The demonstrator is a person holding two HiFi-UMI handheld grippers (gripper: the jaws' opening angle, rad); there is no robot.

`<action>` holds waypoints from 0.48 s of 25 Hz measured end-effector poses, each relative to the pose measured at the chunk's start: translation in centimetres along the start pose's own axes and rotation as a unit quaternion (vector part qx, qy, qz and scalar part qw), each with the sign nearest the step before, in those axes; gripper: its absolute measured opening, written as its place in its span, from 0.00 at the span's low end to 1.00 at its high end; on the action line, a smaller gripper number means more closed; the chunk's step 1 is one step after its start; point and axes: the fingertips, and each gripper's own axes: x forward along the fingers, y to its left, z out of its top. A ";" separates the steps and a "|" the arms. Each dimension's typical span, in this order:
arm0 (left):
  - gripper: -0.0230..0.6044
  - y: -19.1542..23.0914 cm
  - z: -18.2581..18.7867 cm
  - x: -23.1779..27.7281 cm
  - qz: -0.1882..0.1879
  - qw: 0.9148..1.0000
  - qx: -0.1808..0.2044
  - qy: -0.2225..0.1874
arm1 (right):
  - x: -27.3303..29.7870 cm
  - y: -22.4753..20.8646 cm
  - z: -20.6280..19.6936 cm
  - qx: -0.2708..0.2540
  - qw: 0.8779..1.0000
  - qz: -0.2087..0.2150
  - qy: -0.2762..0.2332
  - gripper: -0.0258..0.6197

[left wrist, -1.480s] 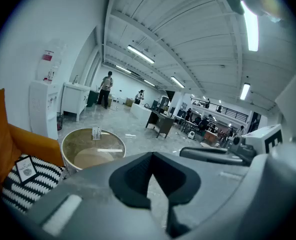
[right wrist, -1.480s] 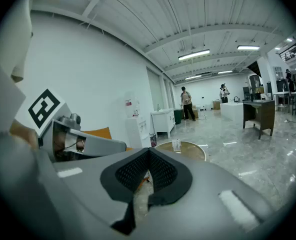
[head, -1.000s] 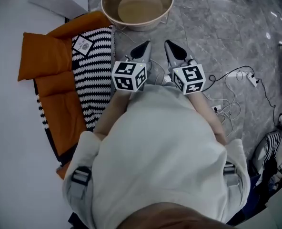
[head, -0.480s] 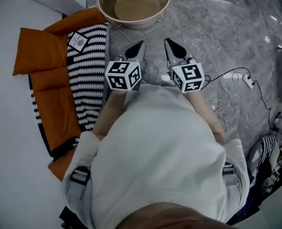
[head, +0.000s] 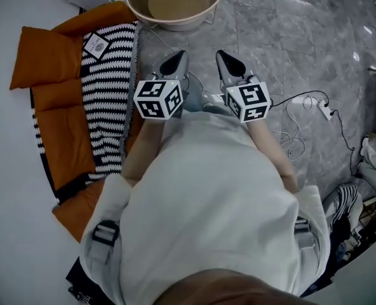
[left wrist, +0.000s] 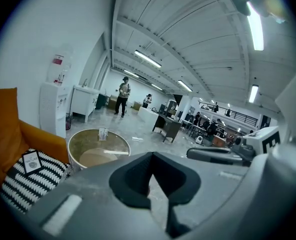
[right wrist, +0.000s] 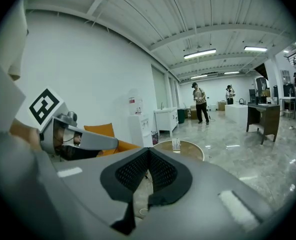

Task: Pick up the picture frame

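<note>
Orange cushions [head: 45, 59] and a black-and-white striped throw [head: 105, 91] lie left of the left gripper [head: 175, 60], whose jaws are closed on nothing. The right gripper [head: 223, 60] beside it is likewise closed and empty. Ahead stands a round beige basin [head: 175, 2] on the grey marble floor [head: 289, 37], with cables [head: 294, 146] at right; where the picture frame lies I cannot tell.

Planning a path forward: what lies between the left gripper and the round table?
In the head view, only grey floor and a thin cord separate left gripper from table.

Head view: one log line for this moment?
left gripper: shut, empty | right gripper: shut, empty | ahead: round basin | picture frame: not seen
</note>
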 end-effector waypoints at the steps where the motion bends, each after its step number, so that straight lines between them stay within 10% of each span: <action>1: 0.04 0.2 0.0 0.2 0.002 1.000 -0.003 0.001 | 0.2 0.0 0.1 0.002 1.000 0.005 0.000 0.04; 12: 0.04 3.9 2.3 6.4 0.014 0.999 -0.032 0.004 | 4.9 -4.2 1.2 -0.002 1.000 0.027 -0.005 0.04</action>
